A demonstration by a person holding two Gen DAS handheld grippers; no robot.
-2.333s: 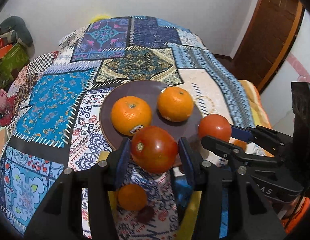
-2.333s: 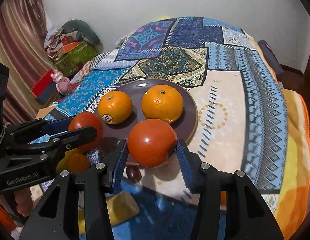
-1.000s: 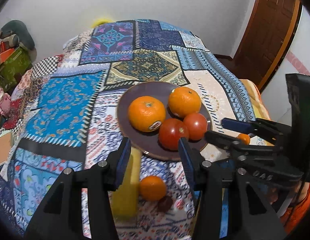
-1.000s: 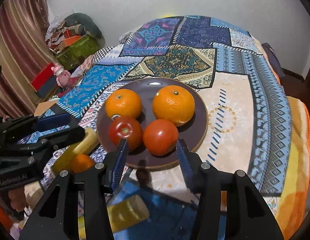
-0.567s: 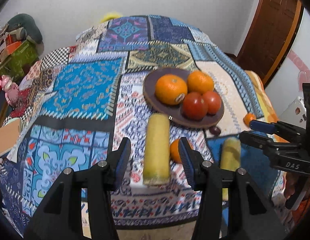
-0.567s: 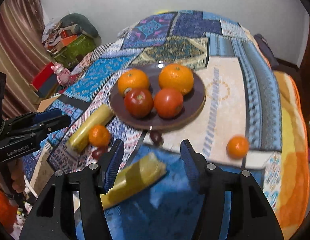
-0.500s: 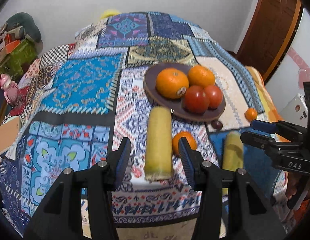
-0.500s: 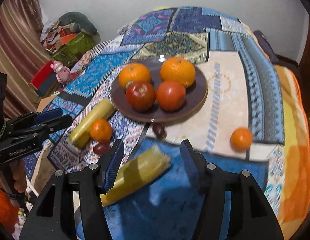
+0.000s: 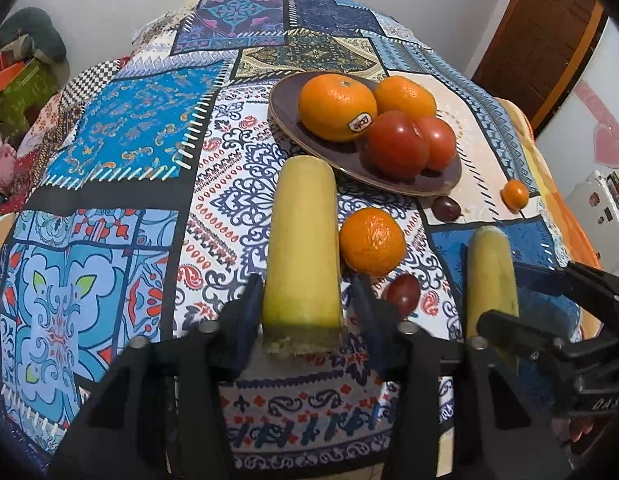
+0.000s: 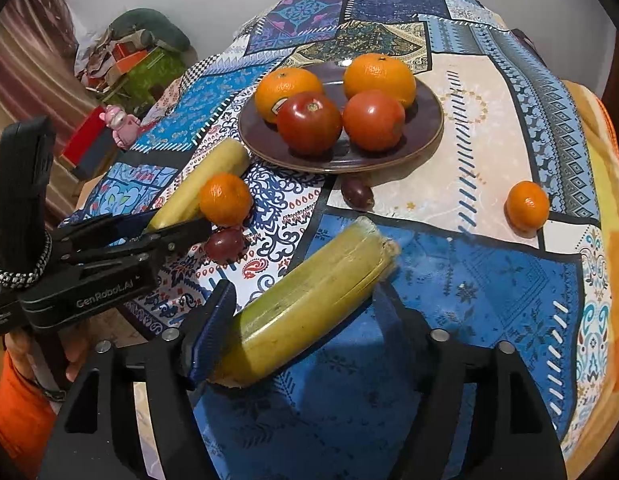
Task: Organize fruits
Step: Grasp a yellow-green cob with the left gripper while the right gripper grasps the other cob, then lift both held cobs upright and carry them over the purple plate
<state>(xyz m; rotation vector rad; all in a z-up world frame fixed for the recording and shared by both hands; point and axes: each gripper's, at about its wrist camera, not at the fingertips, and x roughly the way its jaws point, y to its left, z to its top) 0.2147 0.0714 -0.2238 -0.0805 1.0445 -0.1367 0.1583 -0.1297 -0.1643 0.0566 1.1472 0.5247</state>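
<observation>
A dark brown plate on the patchwork cloth holds two oranges and two tomatoes. My left gripper is open, its fingers on either side of the near end of a yellow banana piece. My right gripper is open around a second banana piece lying on the blue patch. A small orange lies between the two bananas.
Another small orange lies at the right on the cream patch. Two dark plums lie near the plate's front. Boxes and a pink toy sit on the floor left. The table's front edge is close.
Both grippers let go of the tomatoes onto the plate, drew back, then dropped low over the two banana pieces near the front edge.
</observation>
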